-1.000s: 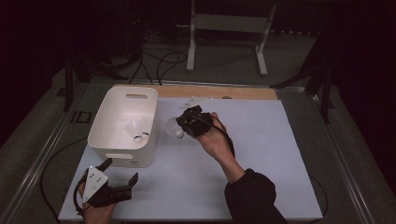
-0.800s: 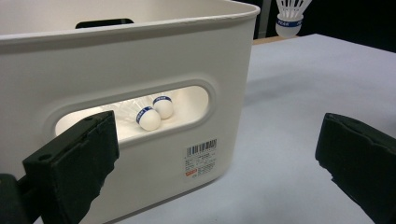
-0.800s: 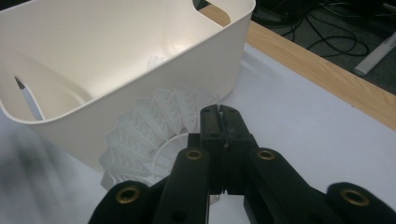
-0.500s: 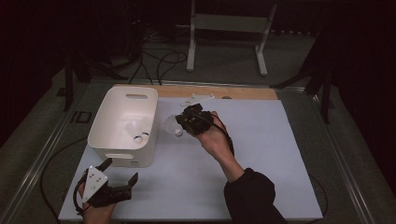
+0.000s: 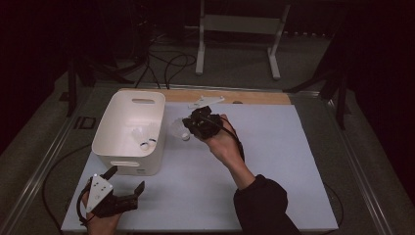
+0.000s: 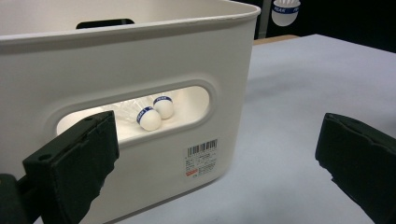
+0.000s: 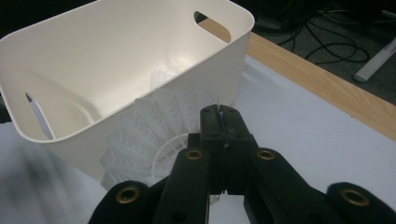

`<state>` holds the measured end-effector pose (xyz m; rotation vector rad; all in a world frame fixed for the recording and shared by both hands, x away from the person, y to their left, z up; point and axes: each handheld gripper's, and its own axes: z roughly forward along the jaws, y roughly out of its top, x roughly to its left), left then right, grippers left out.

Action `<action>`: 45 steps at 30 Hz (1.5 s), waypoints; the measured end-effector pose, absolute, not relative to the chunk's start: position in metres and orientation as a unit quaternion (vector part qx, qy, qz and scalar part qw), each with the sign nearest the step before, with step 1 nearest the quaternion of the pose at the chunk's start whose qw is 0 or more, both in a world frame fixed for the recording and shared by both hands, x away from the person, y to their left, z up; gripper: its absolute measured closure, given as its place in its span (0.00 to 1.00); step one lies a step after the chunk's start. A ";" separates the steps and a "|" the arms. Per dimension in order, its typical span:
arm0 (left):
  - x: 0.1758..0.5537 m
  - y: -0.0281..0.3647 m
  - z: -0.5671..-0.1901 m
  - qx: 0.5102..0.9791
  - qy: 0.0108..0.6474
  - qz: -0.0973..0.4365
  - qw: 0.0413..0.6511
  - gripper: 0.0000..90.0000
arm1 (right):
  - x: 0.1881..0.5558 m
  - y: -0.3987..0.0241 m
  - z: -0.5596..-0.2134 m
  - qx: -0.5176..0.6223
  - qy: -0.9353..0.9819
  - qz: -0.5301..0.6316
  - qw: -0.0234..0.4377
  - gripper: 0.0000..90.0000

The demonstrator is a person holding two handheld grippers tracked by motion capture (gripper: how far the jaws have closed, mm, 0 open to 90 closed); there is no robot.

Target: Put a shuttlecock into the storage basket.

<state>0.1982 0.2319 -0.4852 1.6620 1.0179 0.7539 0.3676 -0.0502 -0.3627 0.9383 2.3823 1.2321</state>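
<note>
A: Shuttlecock point(image 7: 154, 135): status and location?

B: Clamped by the edge of its white skirt between the fully closed jaws of the right gripper point(image 5: 188, 128). It hangs above the table just beside the right-hand wall of the white bin point(image 5: 115, 128), cork end lowermost in the high view, not yet over the opening.

A: Left gripper point(image 5: 128, 184)?

B: Jaws wide apart, nothing between them. It rests near the front edge of the table, facing the bin's near handle slot.

A: Bin contents?

B: Two shuttlecocks point(image 6: 152, 112) lie on the bin floor, visible through that slot, corks touching or nearly so.

A: Step in hand?

B: Judged as transport: carrying the held item to the bin for deposit.

A: Next move requirements?

B: Probably shift the right gripper sideways until the skirt clears the rim and sits over the opening, then part the jaws. Release too early and the item likely lands on the table mat point(image 5: 293, 161).
</note>
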 end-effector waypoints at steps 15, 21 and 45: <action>0.198 0.232 -0.485 0.689 0.421 0.312 0.501 0.00 | 0.369 -0.048 -0.356 0.326 0.825 0.436 0.151 0.99; 0.198 0.232 -0.485 0.689 0.421 0.312 0.501 0.00 | 0.370 -0.048 -0.355 0.330 0.822 0.439 0.152 0.99; 0.198 0.232 -0.485 0.690 0.421 0.312 0.500 0.00 | 0.376 -0.047 -0.350 0.331 0.813 0.456 0.151 0.99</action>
